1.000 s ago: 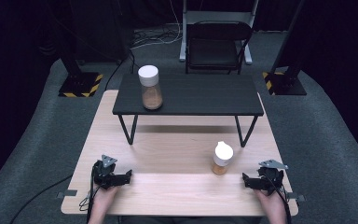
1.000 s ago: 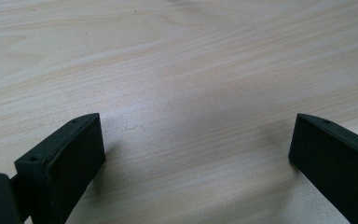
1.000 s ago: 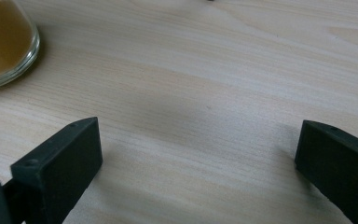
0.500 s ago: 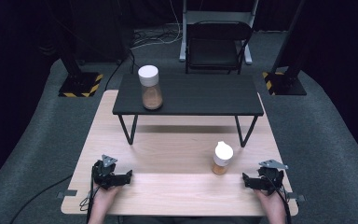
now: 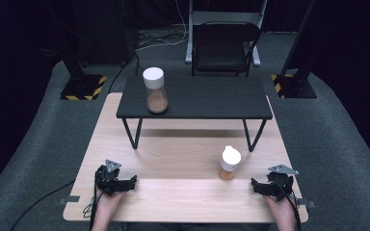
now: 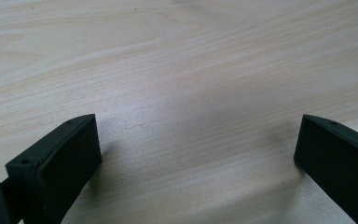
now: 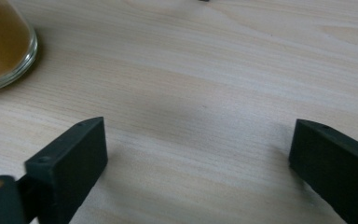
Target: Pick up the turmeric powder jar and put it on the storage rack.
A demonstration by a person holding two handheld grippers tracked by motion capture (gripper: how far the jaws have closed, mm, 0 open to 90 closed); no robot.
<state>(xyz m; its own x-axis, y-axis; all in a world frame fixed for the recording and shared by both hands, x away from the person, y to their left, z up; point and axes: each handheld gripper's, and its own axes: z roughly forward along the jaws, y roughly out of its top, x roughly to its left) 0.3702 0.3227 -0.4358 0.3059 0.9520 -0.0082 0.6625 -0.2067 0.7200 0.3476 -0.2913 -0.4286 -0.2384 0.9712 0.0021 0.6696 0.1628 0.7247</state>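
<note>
My left gripper [image 5: 131, 182] sits low over the table at about seven o'clock in the high view, its jaws spread wide with nothing between them. In the left gripper view the two jaws are blunt black blocks with a matte, slightly grainy face, and between them I see bare pale wood with fine straight grain and a soft shadow. My left hand [image 5: 107, 202] wraps the handle from below, forearm coming up from the bottom edge, jaws pointing toward three o'clock. A grey three-cornered plate rides on top, and its black cable trails off the table edge toward eight o'clock.

My right gripper [image 5: 254, 184] mirrors it at about five o'clock, jaws just as wide apart and holding nothing, pointing toward nine o'clock. My right hand [image 5: 280, 208] grips it from below, with the same grey plate above.

In the right gripper view, the rounded glass base of the small jar [image 7: 2, 46] shows at ten o'clock of the jaws, clear and thick-walled, with tan powder inside. From above, that small jar [image 5: 230, 163] stands upright on the table [image 5: 183, 197], near the right gripper and at eleven o'clock from it, white cap on top.

Farther out, a low black shelf [image 5: 207, 98] on thin bent metal legs stands across the far half of the table. On its left end stands a taller jar [image 5: 154, 90], flask-shaped, white-capped, brown powder in its lower part. Beyond the table at twelve o'clock there is a black chair [image 5: 224, 48] on grey carpet.
</note>
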